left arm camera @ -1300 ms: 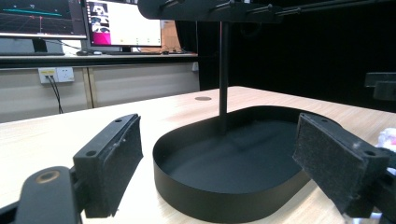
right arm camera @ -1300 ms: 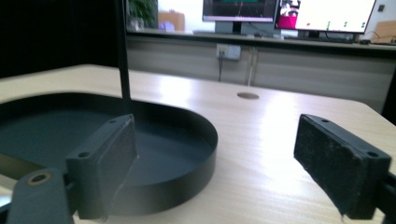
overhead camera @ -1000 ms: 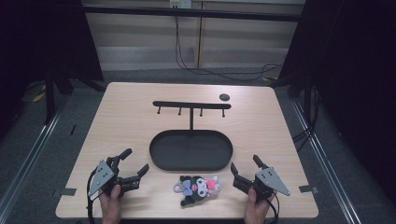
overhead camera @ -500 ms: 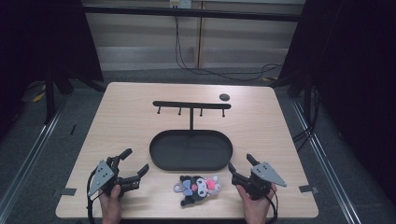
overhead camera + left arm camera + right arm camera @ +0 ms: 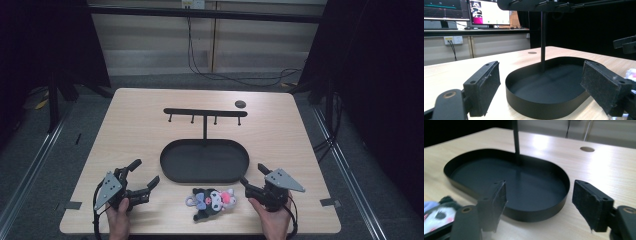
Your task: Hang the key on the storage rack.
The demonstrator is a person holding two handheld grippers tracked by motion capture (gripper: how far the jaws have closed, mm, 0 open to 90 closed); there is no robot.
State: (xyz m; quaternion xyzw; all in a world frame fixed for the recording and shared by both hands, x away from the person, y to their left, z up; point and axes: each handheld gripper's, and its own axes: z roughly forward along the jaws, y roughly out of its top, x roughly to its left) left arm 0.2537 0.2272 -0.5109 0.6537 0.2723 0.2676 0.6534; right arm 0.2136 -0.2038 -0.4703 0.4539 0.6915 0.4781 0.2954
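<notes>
Against the earlier frame, the right tool (image 5: 252,176) is seen shifted inward toward the toy (image 5: 212,201), its jaws having just been narrowing, yet they stand apart with nothing between them. The left tool (image 5: 144,174) is unmoved, jaws spread and empty. The pale wood-grain tabletop (image 5: 130,130) carries a matte black oval tray (image 5: 204,176) with a thin T-shaped hook rack (image 5: 205,113). The soft plush toy, black, white and pink, lies just before the tray, between the tools.

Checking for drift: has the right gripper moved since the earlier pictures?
Yes. The right gripper has shifted left toward the plush keychain, nearer the black tray; its empty jaws have just been closing.
</notes>
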